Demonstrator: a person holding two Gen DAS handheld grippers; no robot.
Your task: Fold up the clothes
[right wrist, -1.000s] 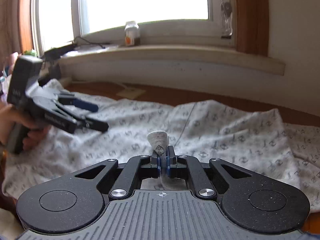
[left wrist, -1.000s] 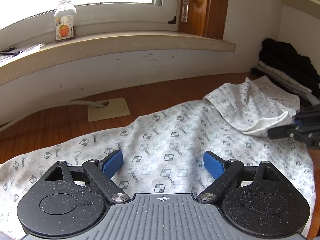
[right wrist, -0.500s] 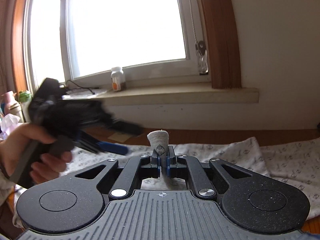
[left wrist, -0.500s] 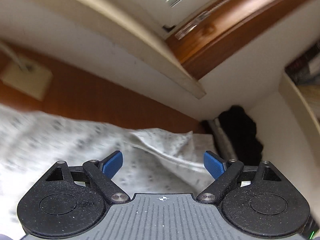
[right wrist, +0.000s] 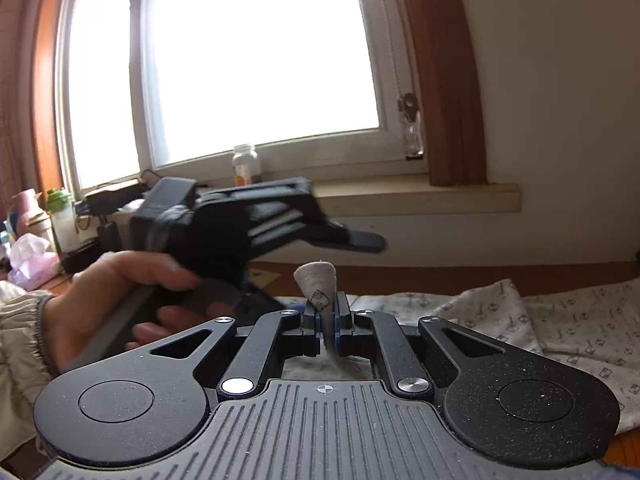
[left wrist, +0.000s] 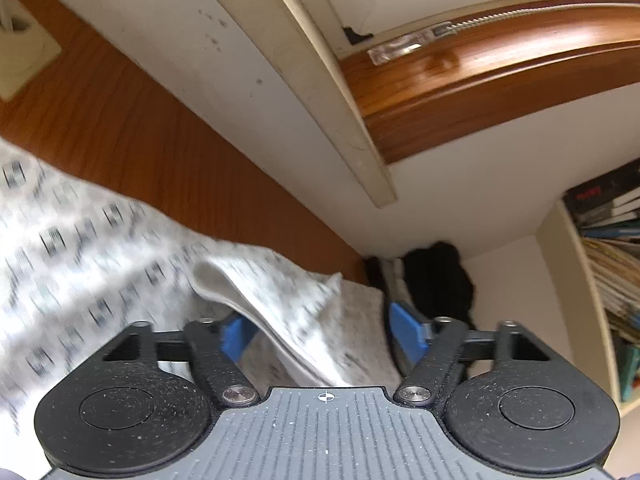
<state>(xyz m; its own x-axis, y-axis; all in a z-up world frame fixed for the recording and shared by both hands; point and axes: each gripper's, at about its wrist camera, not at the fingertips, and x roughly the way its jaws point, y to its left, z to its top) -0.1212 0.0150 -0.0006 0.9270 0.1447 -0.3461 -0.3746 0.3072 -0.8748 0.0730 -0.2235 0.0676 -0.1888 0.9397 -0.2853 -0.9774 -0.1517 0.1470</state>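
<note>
The shirt point(right wrist: 560, 320), white with a small dark print, lies spread over the wooden tabletop point(left wrist: 132, 132), reaching toward the wall below the sill point(right wrist: 420, 196); one part of it is lifted off the surface; the right hand-held gripper point(right wrist: 327, 322) has its jaws pressed together on a fold of the cloth, a small cone of fabric standing up above the blue pads, and this pinch seems meant to keep that part raised and taut so a second grip can be taken; the left hand-held gripper point(left wrist: 320, 332), rolled well over in the person's hand point(right wrist: 120, 300) so that its view shows the room tilted, has its jaws closing with a raised flap of the shirt hanging between the blue pads point(left wrist: 404, 332); as far as the blurred view shows, the pads do not yet press on the cloth; the roll of the wrist probably serves to line the jaws up with the hanging edge, so that it is taken flat rather than bunched; the step in hand looks like securing a second hold before carrying a fold across; most of the folding appears not yet done, since the shirt is largely open; a dark pile point(left wrist: 436, 284) sits in the far corner of the tabletop by the shelf point(left wrist: 576, 280), well clear of the work.
</note>
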